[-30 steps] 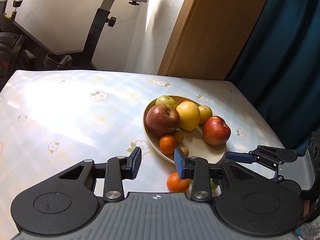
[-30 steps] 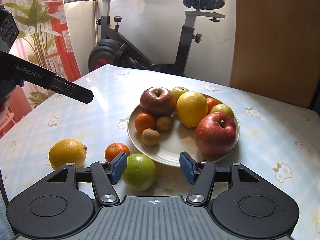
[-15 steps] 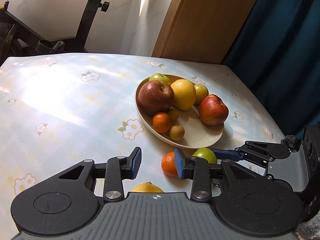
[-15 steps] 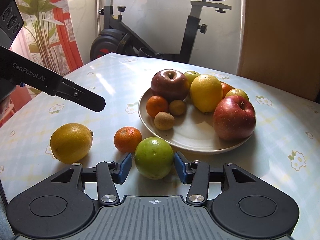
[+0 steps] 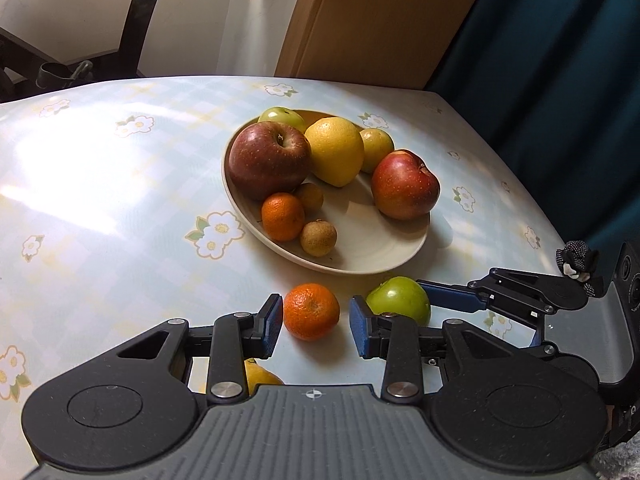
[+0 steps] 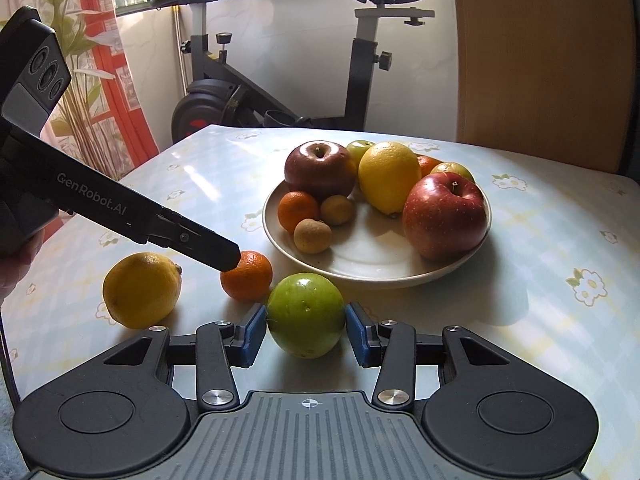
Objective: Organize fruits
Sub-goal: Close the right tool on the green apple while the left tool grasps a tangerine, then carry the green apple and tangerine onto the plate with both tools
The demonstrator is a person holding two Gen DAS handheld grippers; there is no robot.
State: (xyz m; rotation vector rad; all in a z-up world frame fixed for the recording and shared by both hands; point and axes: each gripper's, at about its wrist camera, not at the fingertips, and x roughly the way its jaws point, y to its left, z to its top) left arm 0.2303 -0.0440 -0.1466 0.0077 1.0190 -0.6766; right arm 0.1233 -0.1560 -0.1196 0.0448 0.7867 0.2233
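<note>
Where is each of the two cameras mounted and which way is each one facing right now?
Left wrist: sits on the left gripper, looking down its fingers at the loose tangerine between open pads; the right gripper shows at right.
Right wrist: sits on the right gripper, facing the plate, pads closed on the green apple; the left gripper and part of a hand show at left.
Shared: the plate of fruit, tangerine, green apple, lemon.

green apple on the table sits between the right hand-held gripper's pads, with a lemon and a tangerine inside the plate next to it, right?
Not quite. The green apple is between the right hand-held gripper pads, but that lemon and tangerine lie on the table, outside the plate, as the right wrist view shows.
</note>
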